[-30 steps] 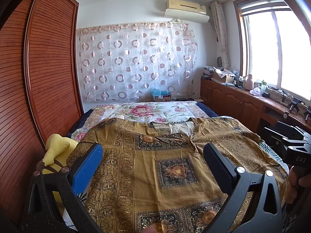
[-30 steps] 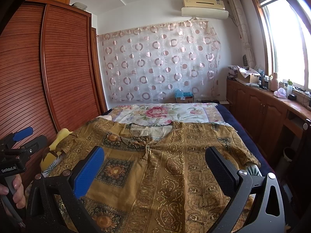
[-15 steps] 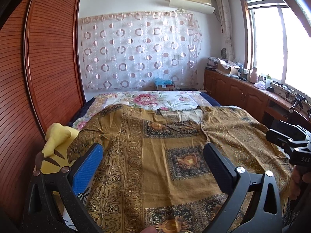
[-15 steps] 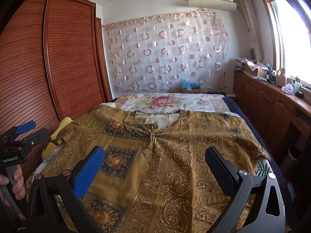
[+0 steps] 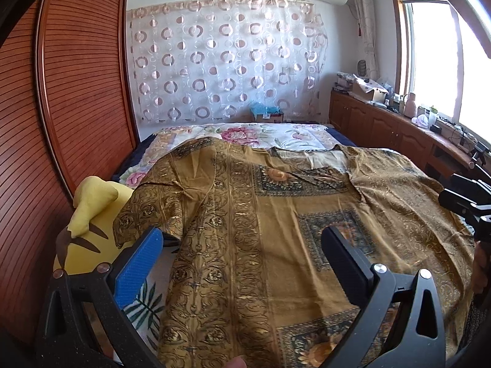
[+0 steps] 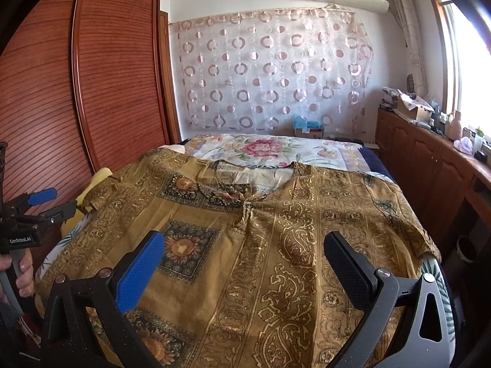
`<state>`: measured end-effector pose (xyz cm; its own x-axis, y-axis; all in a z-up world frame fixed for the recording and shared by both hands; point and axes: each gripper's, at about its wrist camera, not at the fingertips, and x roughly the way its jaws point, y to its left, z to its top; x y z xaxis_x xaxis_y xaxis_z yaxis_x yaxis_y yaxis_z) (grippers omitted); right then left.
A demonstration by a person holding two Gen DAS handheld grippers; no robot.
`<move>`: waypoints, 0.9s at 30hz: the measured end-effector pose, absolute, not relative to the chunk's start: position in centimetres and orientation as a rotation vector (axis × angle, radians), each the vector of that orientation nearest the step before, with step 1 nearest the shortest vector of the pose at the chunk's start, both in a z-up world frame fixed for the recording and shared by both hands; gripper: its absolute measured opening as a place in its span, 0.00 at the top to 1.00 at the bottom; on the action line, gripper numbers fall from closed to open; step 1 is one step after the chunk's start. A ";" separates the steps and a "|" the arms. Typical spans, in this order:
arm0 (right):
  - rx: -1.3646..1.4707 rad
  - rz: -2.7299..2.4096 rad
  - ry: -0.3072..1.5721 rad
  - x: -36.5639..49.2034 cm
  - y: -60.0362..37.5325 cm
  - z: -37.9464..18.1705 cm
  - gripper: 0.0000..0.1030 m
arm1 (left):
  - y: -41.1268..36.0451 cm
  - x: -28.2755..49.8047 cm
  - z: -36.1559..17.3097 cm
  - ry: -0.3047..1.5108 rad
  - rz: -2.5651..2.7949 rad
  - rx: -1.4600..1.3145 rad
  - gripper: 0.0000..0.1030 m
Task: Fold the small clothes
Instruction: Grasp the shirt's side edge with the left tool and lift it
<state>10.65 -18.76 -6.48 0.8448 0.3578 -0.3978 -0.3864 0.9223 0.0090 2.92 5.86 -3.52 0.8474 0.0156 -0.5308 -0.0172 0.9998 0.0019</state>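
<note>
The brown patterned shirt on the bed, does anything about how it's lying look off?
Mostly flat, but the brown patterned shirt has its left sleeve draped over a yellow plush toy at the bed's edge, so that side sits humped and creased rather than spread smooth.

left hand-held gripper (image 5: 237,253): black frame | blue pad, black pad | silver screws
</note>
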 end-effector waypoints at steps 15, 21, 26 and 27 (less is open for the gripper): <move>-0.151 0.448 0.479 16.4 -15.5 -6.5 0.00 | 13.4 7.9 -5.8 0.667 0.057 -0.068 0.14; -0.180 0.458 0.540 18.1 -15.1 -7.0 0.00 | 18.0 8.6 -7.7 0.739 0.114 -0.184 0.24; -0.194 0.469 0.588 19.0 -15.1 -7.0 0.00 | 20.2 9.2 -9.1 0.788 0.142 -0.233 0.28; -0.196 0.474 0.597 19.1 -15.2 -7.0 0.00 | 20.7 9.3 -9.3 0.792 0.147 -0.250 0.28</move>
